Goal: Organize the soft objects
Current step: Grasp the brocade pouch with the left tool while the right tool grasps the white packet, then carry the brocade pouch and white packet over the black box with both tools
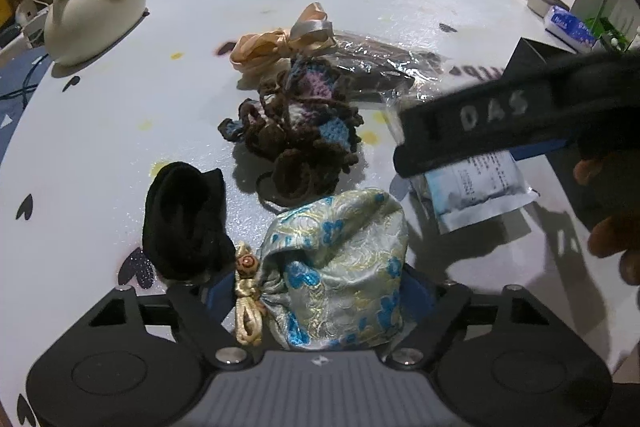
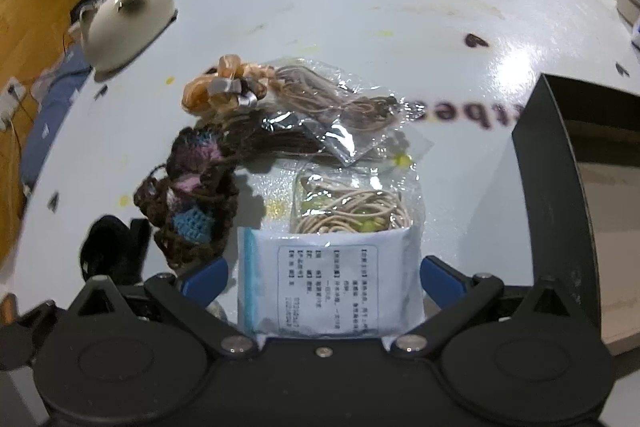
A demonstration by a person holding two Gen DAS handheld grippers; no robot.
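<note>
My left gripper [image 1: 320,291] is shut on a blue and gold brocade pouch [image 1: 340,275] with a knotted cord. A black sock [image 1: 184,223] lies just left of it. Beyond lie a brown and blue crochet piece [image 1: 296,123], an orange ribbon bow [image 1: 280,43] and a clear bag of brown cord [image 1: 380,67]. My right gripper [image 2: 324,279] has its blue fingers [image 2: 204,279] wide around a white labelled packet [image 2: 328,287] with beige cord [image 2: 352,215]; contact is unclear. The right gripper also shows in the left wrist view [image 1: 500,123], above the packet [image 1: 476,191].
A ceramic cat figure [image 1: 92,19] stands at the table's far left. A black open box [image 2: 568,187] sits at the right edge of the white table [image 2: 400,27]. A tissue pack [image 1: 568,27] lies at the far right.
</note>
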